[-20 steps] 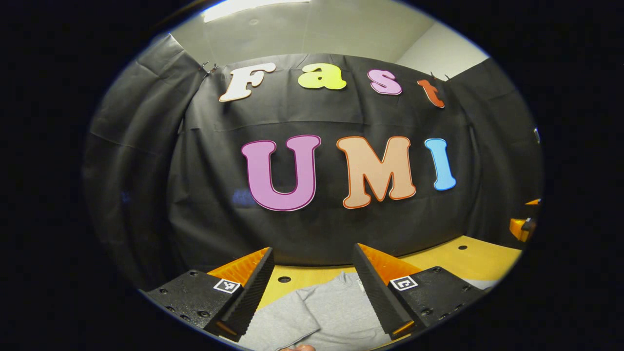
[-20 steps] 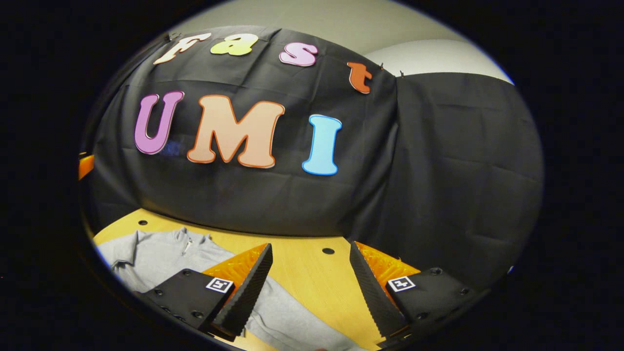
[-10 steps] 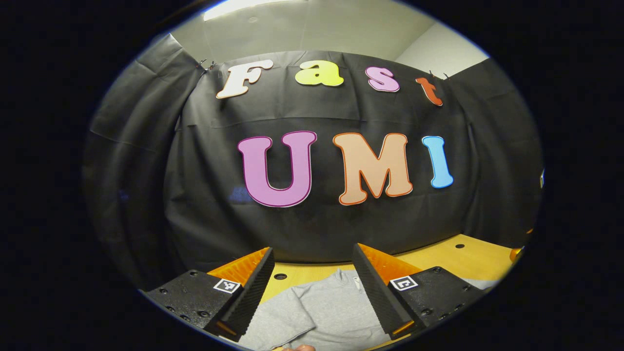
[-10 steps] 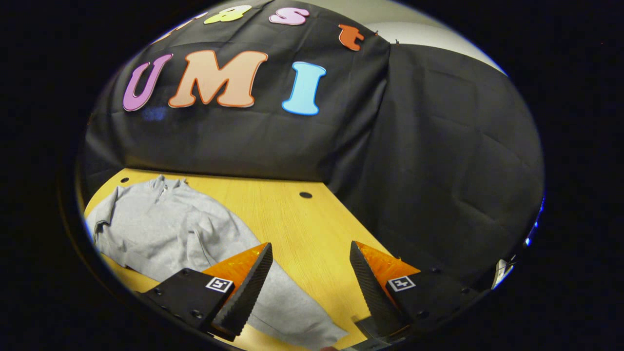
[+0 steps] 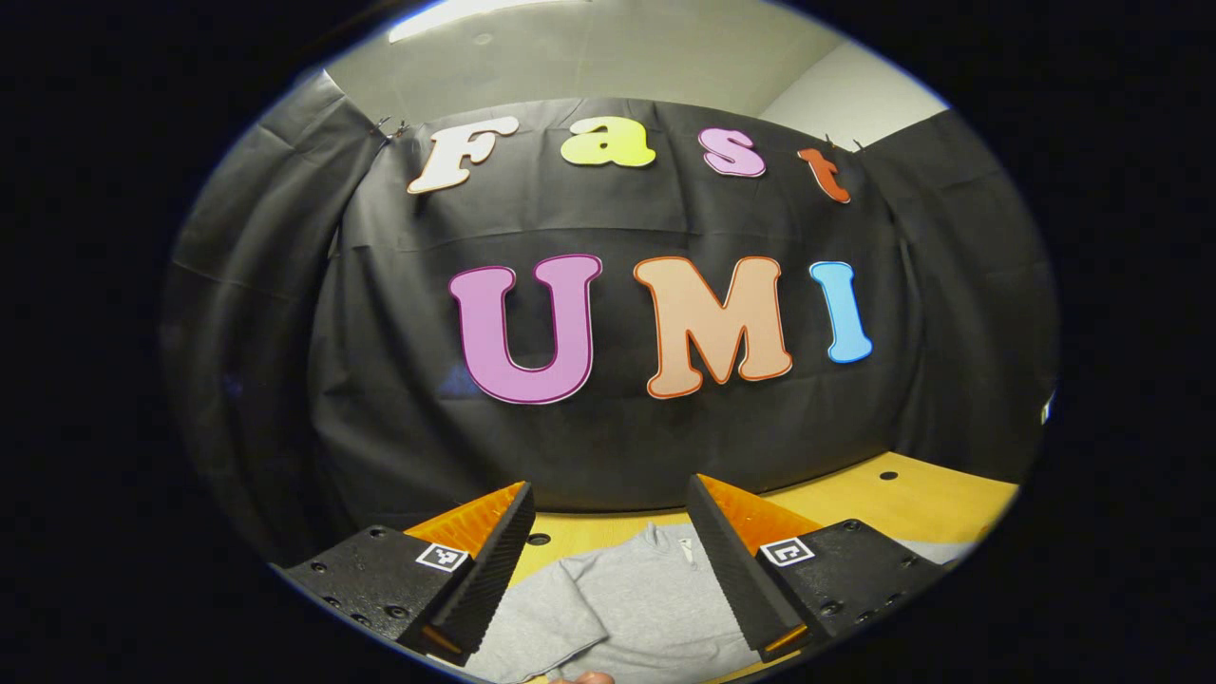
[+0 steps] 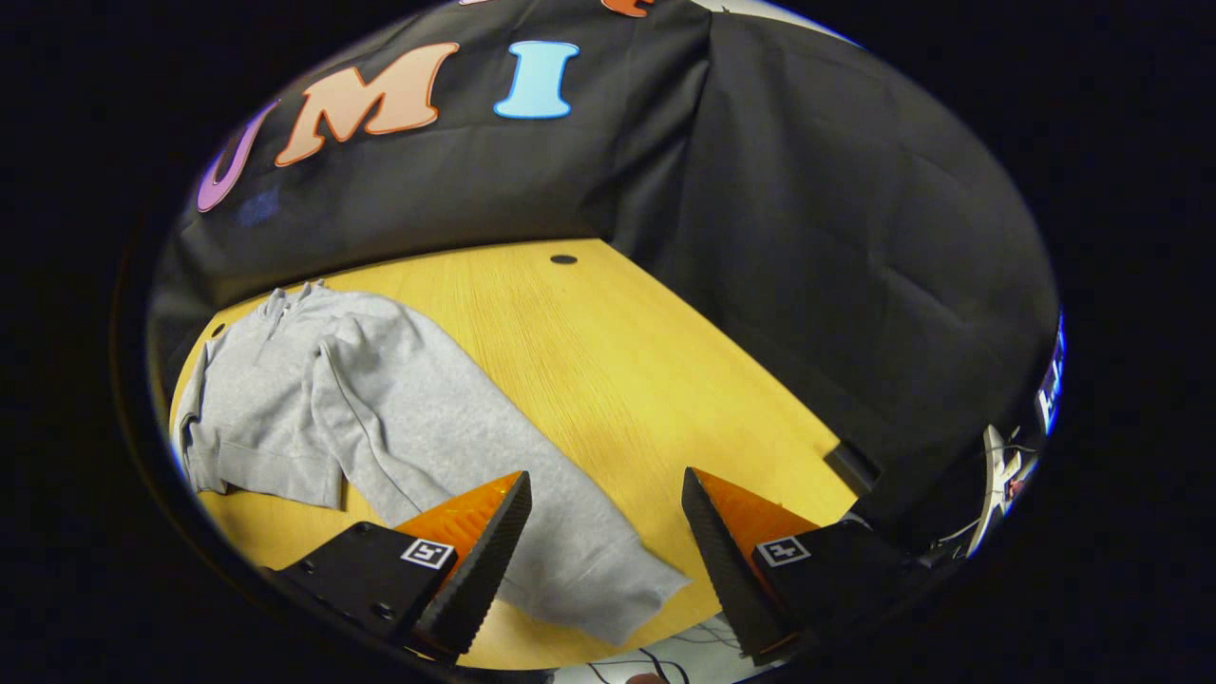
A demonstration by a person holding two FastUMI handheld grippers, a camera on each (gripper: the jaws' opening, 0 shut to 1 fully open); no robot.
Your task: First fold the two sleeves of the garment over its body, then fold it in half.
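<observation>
A grey zip-neck garment (image 6: 275,399) lies flat on the yellow wooden table (image 6: 646,361), collar toward the booth wall. One long sleeve (image 6: 513,494) runs out from the body, and its cuff (image 6: 636,589) lies low between my right gripper's fingers. My right gripper (image 6: 604,475) hovers open above that sleeve, holding nothing. In the left gripper view the garment (image 5: 646,608) lies on the table (image 5: 902,503) between and below the fingers, collar away from me, with a flap of cloth (image 5: 551,622) lying on its left part. My left gripper (image 5: 608,486) is open with nothing in it.
Black cloth walls close the table's far and right sides. Small round holes (image 6: 563,258) dot the tabletop. Cables (image 6: 997,475) hang past the table's right corner. A fingertip (image 5: 581,677) shows at the bottom of the left gripper view.
The right gripper has tipped downward, so much more of the table, the garment and the outstretched sleeve's cuff now show. The left gripper has turned slightly to the right. Both stay open.
</observation>
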